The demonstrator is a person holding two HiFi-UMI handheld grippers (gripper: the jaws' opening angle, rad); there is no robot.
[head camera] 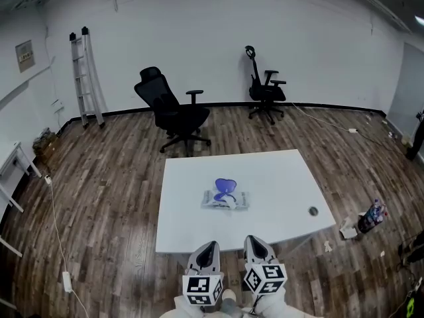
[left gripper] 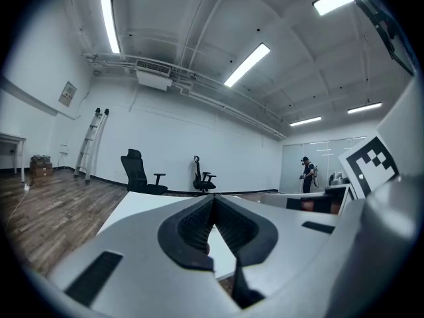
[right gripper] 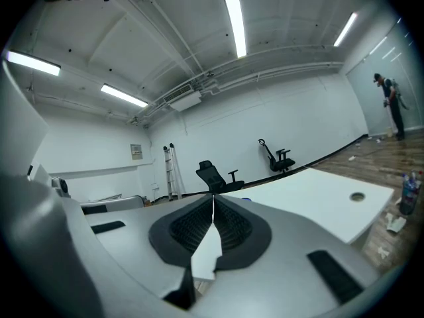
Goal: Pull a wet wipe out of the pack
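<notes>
- The table [head camera: 278, 177] is white and stands on a wood-plank floor.
- The wet wipe pack [head camera: 225, 199] lies flat near the middle of the table, with a blue part [head camera: 225, 186] on the side towards the table's far edge. No view shows whether the pack is open.
- The left tool [head camera: 205, 246] is held just short of the table's near edge, pointing across the table. Its jaws are pressed together at the tips with nothing between them, as its own view [left gripper: 213, 197] shows.
- The right tool [head camera: 256, 241] sits just beside the left tool at the same near edge, well apart from the pack. Its jaws are likewise closed tip to tip and empty [right gripper: 213, 197].
- A small round hole [head camera: 313, 211] is set in the table near its right edge.
- A black office chair [head camera: 173, 114] stands just beyond the table's far edge. A second chair [head camera: 266, 91] and a ladder [head camera: 86, 75] stand farther beyond the table, against the wall.
- A bottle [head camera: 372, 215] lies on the floor off the table's right side.
</notes>
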